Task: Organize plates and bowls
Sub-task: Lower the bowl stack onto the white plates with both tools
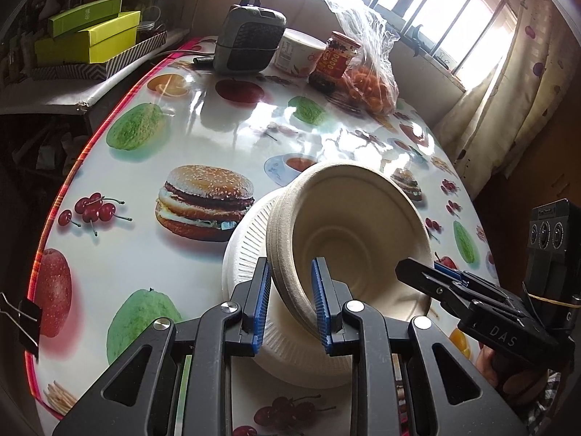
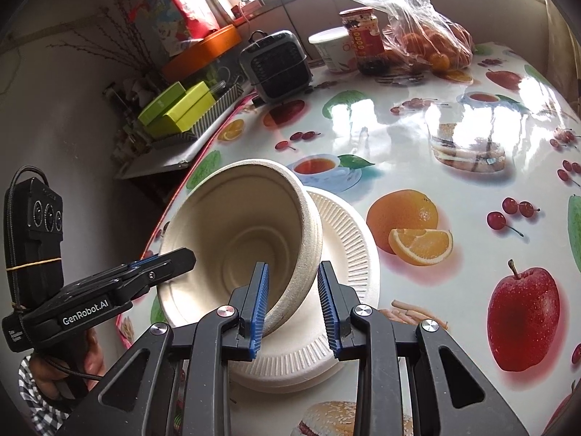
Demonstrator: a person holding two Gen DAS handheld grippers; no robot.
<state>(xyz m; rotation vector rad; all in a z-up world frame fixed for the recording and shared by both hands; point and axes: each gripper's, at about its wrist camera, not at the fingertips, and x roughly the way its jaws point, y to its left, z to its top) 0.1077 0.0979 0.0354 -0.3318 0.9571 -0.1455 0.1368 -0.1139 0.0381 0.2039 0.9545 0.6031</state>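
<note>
Both grippers [image 1: 292,305] [image 2: 294,309] clamp tilted bowls' [image 1: 348,225] rim over plates [image 2: 348,254].

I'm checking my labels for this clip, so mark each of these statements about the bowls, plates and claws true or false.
1. Both claws, left claw and right claw, grip the rim of the beige paper-pulp bowl stack. True.
2. The bowl stack sits flat and upright. False: it is tilted.
3. White ribbed paper plates lie under the bowls. True.
4. The red-labelled glass jar stands beside the plates. False: it stands at the table's far end.
</note>
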